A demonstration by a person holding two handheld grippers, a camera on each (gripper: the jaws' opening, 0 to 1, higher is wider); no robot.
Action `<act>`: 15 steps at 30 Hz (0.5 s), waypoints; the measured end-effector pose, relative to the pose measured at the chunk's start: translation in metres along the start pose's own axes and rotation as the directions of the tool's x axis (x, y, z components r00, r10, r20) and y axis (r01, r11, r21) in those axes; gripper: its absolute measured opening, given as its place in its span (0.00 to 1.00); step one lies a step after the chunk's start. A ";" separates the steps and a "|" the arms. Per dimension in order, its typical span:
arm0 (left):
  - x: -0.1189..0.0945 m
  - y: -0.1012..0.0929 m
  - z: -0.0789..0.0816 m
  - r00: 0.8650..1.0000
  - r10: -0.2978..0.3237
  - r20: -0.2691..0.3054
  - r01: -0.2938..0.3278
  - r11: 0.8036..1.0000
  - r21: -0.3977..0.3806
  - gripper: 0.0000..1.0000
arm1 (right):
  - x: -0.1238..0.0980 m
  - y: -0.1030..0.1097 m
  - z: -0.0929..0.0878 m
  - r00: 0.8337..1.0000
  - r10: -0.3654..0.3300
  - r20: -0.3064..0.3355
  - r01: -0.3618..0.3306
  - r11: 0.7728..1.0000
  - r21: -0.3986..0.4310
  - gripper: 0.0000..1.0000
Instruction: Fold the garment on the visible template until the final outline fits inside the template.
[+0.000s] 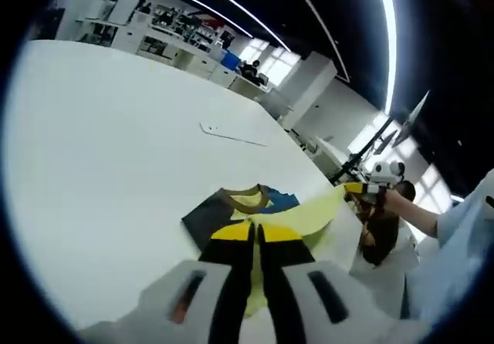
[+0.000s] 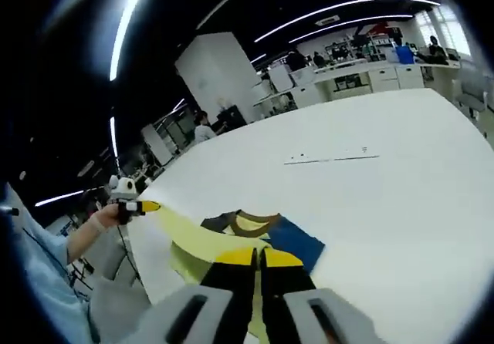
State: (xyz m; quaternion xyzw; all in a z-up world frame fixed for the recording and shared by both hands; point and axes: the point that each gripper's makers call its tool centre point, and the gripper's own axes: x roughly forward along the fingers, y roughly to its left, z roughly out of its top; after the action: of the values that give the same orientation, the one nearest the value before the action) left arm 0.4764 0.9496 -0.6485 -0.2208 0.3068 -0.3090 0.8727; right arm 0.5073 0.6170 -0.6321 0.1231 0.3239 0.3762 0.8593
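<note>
A garment (image 1: pixel 220 214) in dark grey, blue and yellow panels with a brown collar lies on the white table (image 1: pixel 116 143). My left gripper (image 1: pixel 255 232) is shut on its yellow cloth, which is lifted off the table. The same yellow cloth stretches right to my right gripper (image 1: pixel 363 190), held up by a hand. In the right gripper view the garment (image 2: pixel 297 240) lies ahead of my right gripper (image 2: pixel 255 258), which is shut on the yellow cloth. The strip runs left to my left gripper (image 2: pixel 143 205), pinched at its tip.
A thin pale line mark (image 1: pixel 231 136) lies farther out on the table, also seen as a line mark (image 2: pixel 332 159). The table edge (image 1: pixel 340 228) runs close to the garment. A light-blue sleeve (image 2: pixel 38 267) and office desks (image 2: pixel 370 78) are behind.
</note>
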 end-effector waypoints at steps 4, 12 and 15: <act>0.011 0.012 0.002 1.000 0.024 0.009 -0.024 1.000 -0.009 0.00 | 0.015 -0.014 0.002 1.000 -0.015 0.001 0.015 1.000 -0.001 0.00; 0.034 0.042 0.000 0.996 0.087 -0.003 -0.087 0.996 -0.034 0.00 | 0.040 -0.038 -0.008 0.998 -0.047 -0.038 0.047 0.999 -0.017 0.00; 0.041 0.052 -0.005 0.994 0.105 -0.005 -0.105 0.992 -0.066 0.00 | 0.049 -0.048 -0.016 0.996 -0.064 -0.058 0.063 0.998 -0.018 0.00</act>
State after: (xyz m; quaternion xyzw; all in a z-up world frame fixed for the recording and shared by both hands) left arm 0.5192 0.9581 -0.6985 -0.2329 0.3286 -0.2524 0.8798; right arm 0.5489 0.6191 -0.6889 0.0948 0.3498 0.3549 0.8618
